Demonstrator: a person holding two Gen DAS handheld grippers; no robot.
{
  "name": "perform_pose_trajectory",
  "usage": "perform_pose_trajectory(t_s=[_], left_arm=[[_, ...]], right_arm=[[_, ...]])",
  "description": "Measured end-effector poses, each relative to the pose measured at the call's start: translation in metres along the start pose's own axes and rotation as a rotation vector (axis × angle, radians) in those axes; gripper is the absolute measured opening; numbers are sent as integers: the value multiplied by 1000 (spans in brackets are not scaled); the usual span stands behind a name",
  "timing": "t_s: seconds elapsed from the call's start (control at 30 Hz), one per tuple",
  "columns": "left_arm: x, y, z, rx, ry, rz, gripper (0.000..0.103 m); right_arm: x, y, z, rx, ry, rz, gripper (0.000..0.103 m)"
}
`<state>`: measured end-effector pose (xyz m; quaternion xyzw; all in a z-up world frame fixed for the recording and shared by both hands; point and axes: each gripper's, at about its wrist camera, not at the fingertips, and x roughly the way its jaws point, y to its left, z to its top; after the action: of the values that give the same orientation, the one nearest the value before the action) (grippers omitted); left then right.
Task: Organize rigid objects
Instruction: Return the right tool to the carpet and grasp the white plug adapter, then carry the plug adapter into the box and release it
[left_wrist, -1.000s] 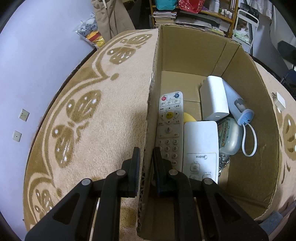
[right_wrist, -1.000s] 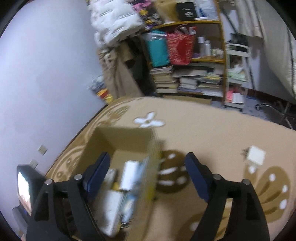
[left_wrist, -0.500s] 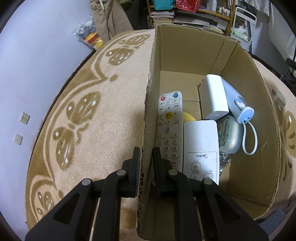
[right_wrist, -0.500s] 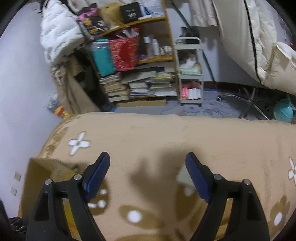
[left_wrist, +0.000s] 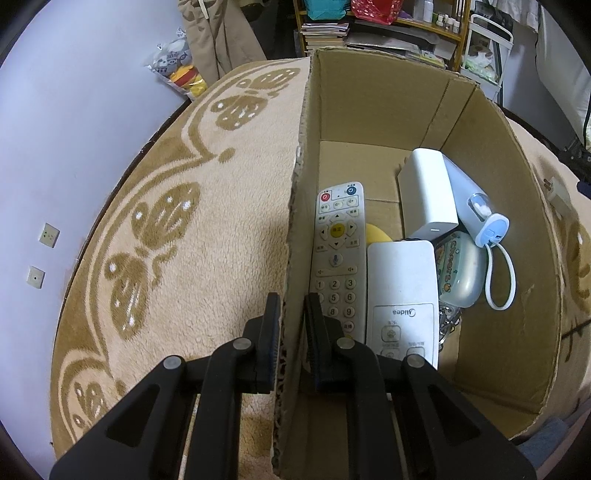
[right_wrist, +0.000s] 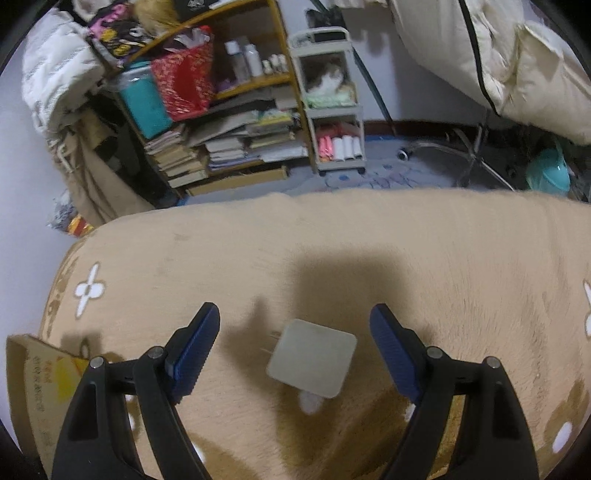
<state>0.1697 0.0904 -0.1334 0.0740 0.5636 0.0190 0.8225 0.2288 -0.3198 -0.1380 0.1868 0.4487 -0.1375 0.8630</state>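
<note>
The fingers of the left gripper (left_wrist: 290, 332) are pinched tight on the side wall of the cardboard box (left_wrist: 369, 110), one finger outside and one inside. The fingers of the right gripper (right_wrist: 295, 345) are wide apart and hold nothing. A white square plug (right_wrist: 312, 363) lies flat on the blanket (right_wrist: 406, 258) between them, and neither finger touches it. Its metal pins stick out on its left side.

The box sits on the tan blanket with brown butterfly shapes. It is open at the top. Inside, next to the wall that is pinched, lies a long white remote (left_wrist: 338, 258) with number keys and a yellow button. Just beside it lies a second white remote (left_wrist: 402, 295), wider, with a few buttons at the near end. A little yellow thing (left_wrist: 376, 232) peeks out between them, mostly hidden. Farther back is a white block (left_wrist: 428, 195), resting partly on the wide remote. Next to it leans a light blue gadget (left_wrist: 476, 210) with a white loop cord (left_wrist: 502, 280). Under that is a pale green case (left_wrist: 460, 273) with letters on it. Some small metal bits show below the case, but I cannot tell what they are.

In the right view, a corner of the box (right_wrist: 33, 387) shows at the far left, well apart from the plug.
</note>
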Motion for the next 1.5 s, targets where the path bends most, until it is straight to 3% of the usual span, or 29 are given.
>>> perform_pose_trajectory(t_s=[0.33, 0.53, 0.83, 1.5], left_arm=[[-1, -2, 1, 2, 1, 4, 13], [-1, -2, 1, 1, 2, 4, 13], [-1, 0, 1, -2, 2, 0, 14], [2, 4, 1, -13, 4, -7, 14]], right_arm=[[32, -15, -9, 31, 114, -2, 81], [32, -9, -14, -29, 122, -55, 63], [15, -3, -24, -53, 72, -79, 62], [-33, 22, -41, -147, 37, 29, 61]])
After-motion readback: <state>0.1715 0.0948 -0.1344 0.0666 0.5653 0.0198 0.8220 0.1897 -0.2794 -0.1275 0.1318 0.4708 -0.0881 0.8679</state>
